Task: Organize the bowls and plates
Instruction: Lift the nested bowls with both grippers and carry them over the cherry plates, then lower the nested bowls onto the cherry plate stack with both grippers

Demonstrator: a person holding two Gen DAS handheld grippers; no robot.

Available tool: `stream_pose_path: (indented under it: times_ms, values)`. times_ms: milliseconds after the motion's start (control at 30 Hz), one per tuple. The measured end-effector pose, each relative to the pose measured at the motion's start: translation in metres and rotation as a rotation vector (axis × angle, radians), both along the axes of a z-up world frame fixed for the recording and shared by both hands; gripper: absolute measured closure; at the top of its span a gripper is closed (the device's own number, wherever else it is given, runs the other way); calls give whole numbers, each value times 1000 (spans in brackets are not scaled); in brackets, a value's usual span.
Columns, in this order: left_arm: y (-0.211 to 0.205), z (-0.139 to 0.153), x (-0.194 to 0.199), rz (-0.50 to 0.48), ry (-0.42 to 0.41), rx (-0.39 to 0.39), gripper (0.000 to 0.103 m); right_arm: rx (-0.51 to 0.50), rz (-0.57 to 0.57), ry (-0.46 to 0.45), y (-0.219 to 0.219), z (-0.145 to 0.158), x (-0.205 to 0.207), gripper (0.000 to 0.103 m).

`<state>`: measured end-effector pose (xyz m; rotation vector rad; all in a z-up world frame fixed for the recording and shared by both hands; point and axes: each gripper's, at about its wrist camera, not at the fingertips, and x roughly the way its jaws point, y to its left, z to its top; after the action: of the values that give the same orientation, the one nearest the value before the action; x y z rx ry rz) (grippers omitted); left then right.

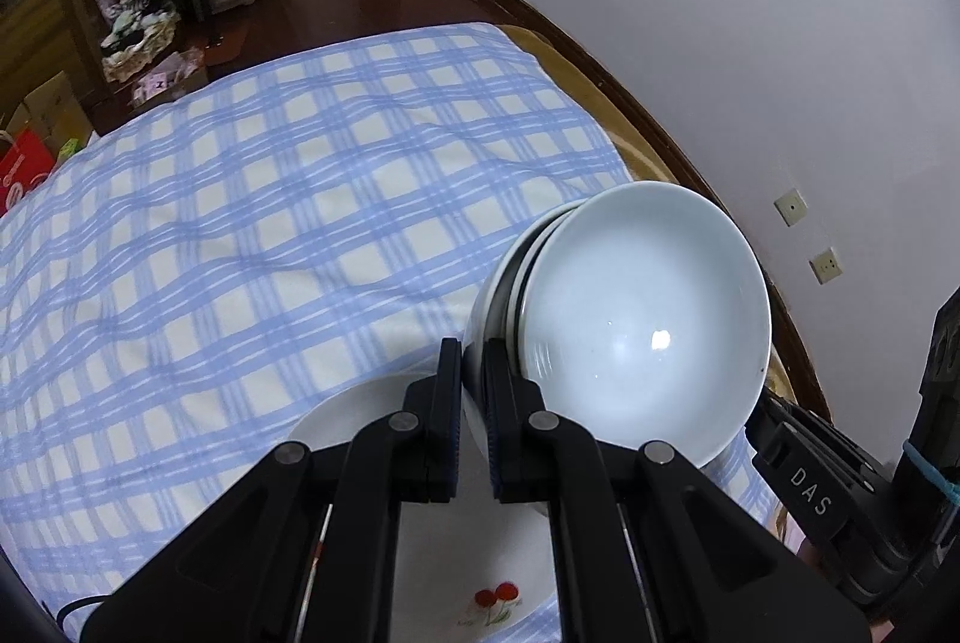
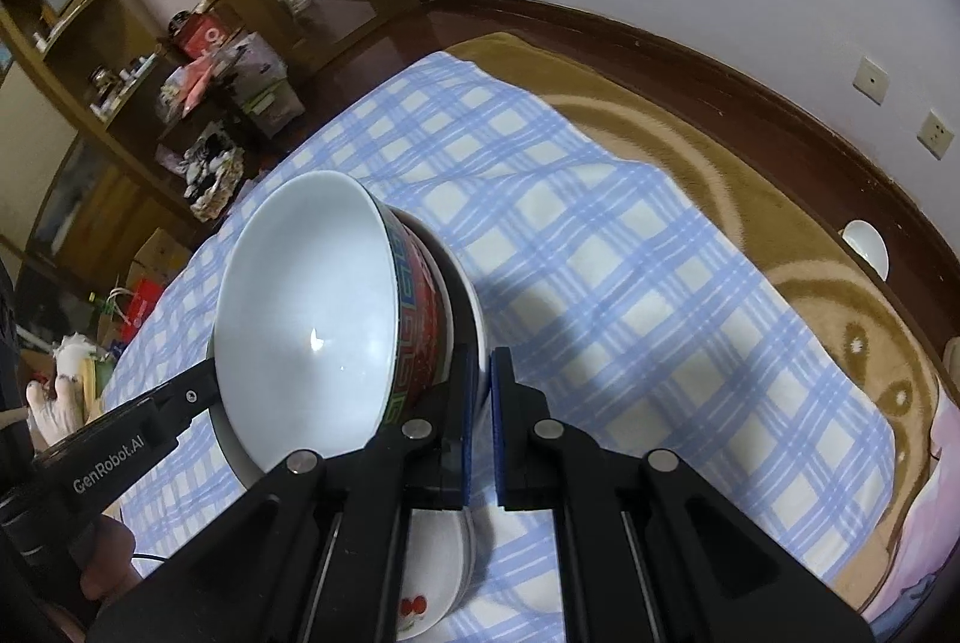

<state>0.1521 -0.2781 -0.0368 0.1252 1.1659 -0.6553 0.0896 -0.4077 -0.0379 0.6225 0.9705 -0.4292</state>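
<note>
My left gripper [image 1: 473, 361] was pinched on the rim of a stack of nested bowls [image 1: 636, 319], its jaws nearly together with only the outer bowl's wall between the pads. The stack hung tilted, off the bed, mouth turned toward the left camera; the innermost bowl was plain pale white inside with a bright glint near the bottom. From the right wrist view that inner bowl [image 2: 312, 319] carried a red and green patterned band [image 2: 420, 331] on its outside wall, and a white outer bowl cupped it. My right gripper [image 2: 483, 373] was clamped on the opposite rim of the same stack, its blue pads [image 2: 498, 439] drawn close against the rim edge. Each camera caught the other tool at the far side of the bowls. Below the stack, on the blue-and-white checked sheet [image 1: 270, 199], lay a white plate with a red cherry print [image 1: 495, 598], partly hidden by my left tool; the right view showed more than one plate edge there, count unclear. To the right, a brown patterned blanket [image 2: 750, 199] ran along the sheet's edge, with a small white dish [image 2: 865, 247] by the dark wood bed frame [image 2: 720, 73].
</note>
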Motion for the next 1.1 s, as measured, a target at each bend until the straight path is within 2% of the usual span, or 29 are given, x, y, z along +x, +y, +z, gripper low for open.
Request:
stream_pose_path:
  times_ms: [200,500,800,1000,1100]
  values:
    - [21,5,-9,33,-4,12,97,-17,38,7,19,7,-3,97]
    - [57,0,-27,87,13,31,97,-4,98,40,50,1,-11,97]
    - [82,-24,-40,120,47,52,98,10,145,83,72,-21,-18,96]
    - [90,-49,-37,141,89,71,98,20,173,125,79,-40,-12,96]
    - [92,-59,-35,136,102,76,99,8,188,109,80,-42,-9,96]
